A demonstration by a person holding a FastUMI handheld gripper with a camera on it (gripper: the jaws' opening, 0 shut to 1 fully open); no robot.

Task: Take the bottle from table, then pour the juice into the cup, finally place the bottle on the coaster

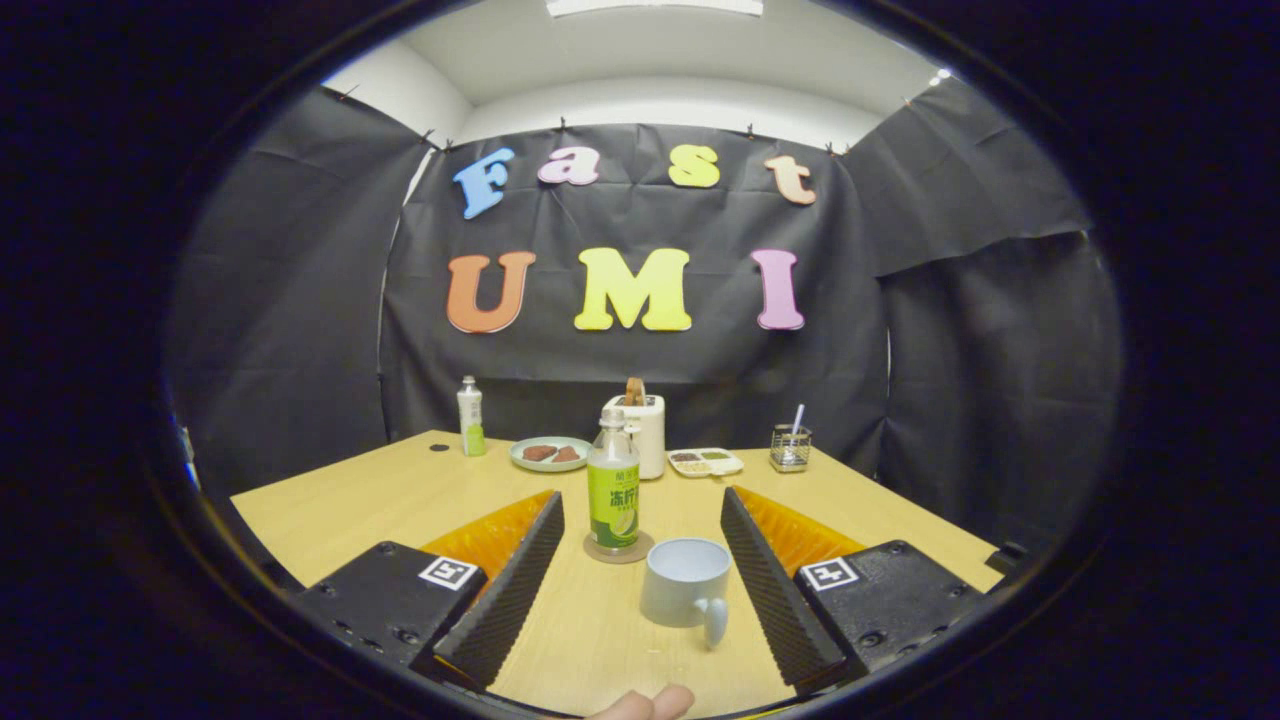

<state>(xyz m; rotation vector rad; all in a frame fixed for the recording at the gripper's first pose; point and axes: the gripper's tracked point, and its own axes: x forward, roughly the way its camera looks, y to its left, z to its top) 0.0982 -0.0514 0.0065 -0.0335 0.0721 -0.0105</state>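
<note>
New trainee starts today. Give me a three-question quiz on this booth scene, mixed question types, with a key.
1. True or false: the green-labelled bottle stands upright on the round coaster.
2. The mug sits: A) between the open fingers of the gripper; B) on the plate; C) beside the toaster.
3. Fill in: far back, near the table edge, stands a second small ____.

Key
1. True; its base sits inside the coaster's rim.
2. A; the fingers are spread wide and touch nothing, with the mug between them, handle toward the camera.
3. Bottle; it is beside the plate of food.
</note>
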